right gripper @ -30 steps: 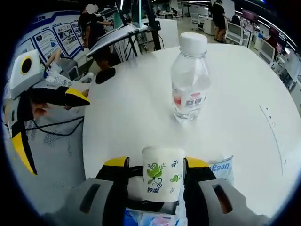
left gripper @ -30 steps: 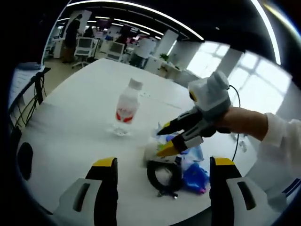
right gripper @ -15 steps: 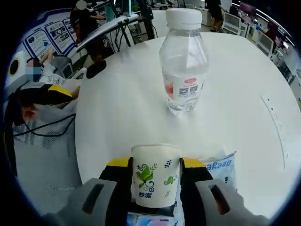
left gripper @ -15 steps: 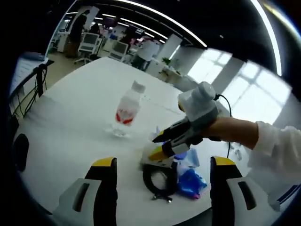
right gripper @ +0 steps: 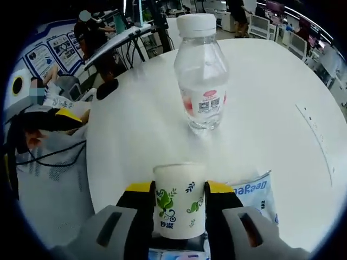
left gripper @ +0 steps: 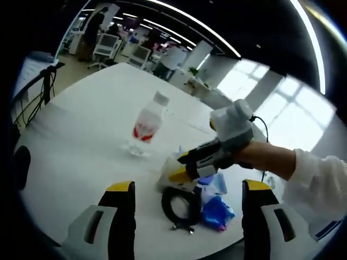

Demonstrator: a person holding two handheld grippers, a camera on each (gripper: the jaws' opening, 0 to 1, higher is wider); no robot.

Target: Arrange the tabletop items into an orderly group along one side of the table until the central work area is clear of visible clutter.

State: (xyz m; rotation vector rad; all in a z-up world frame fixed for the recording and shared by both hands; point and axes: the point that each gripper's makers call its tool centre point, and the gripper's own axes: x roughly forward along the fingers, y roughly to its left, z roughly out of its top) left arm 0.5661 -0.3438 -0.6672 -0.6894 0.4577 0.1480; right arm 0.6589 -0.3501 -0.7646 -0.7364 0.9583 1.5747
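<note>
An open-plan office with strip lights and tall windows surrounds a white counter [left gripper: 81,135]. In the left gripper view, the left tongs [left gripper: 187,214] stand open with nothing between their yellow-tipped jaws, above the counter's near edge. Farther back stands an upright clear water bottle [left gripper: 146,125] with a red label. Right of it, near the edge, lie a black coiled cable [left gripper: 181,206], a blue wrapper [left gripper: 218,210] and a white packet [left gripper: 217,183], close together. The right tongs [left gripper: 184,167], held by a white-sleeved hand [left gripper: 265,160], are closed on a white paper cup [left gripper: 171,174] just above that cluster. In the right gripper view, the cup [right gripper: 179,200], printed with green leaves, sits upright between the jaws, the bottle [right gripper: 201,81] standing beyond it and the packet [right gripper: 252,195] just beside on the right.
</note>
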